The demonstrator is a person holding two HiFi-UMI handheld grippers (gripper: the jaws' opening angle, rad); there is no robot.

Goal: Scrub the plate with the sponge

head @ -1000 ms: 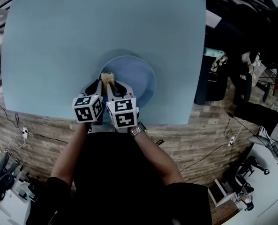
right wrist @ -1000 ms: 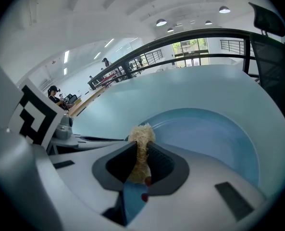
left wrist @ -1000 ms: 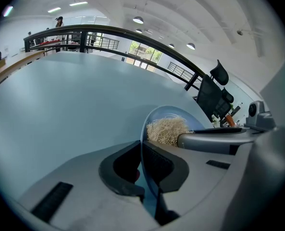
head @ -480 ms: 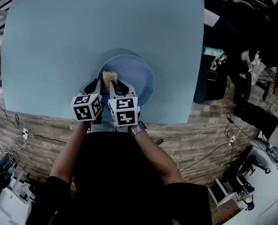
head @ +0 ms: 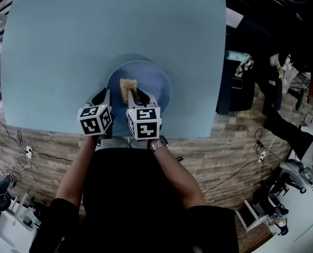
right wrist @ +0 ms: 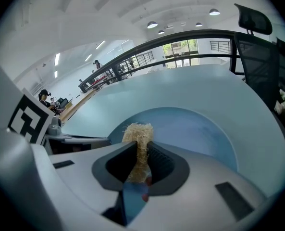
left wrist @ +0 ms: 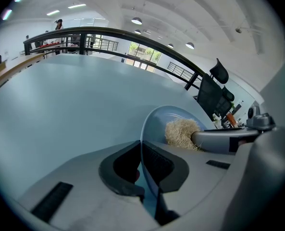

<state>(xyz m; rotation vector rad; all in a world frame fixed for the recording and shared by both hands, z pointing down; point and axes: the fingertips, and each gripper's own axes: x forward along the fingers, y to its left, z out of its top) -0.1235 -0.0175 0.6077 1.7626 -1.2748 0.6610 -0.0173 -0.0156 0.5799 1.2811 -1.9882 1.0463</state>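
My left claw (left wrist: 141,161) is pressed together on the near rim of the blue plate (left wrist: 157,123); the thin rim stands between its two jaws. My right claw (right wrist: 142,162) pinches the tan, fibrous sponge (right wrist: 138,134). The sponge sticks out in front of these jaws, over the near part of the plate and just to the right of my left claw. The plate lies on the light blue table (head: 93,36), in front of both claws.
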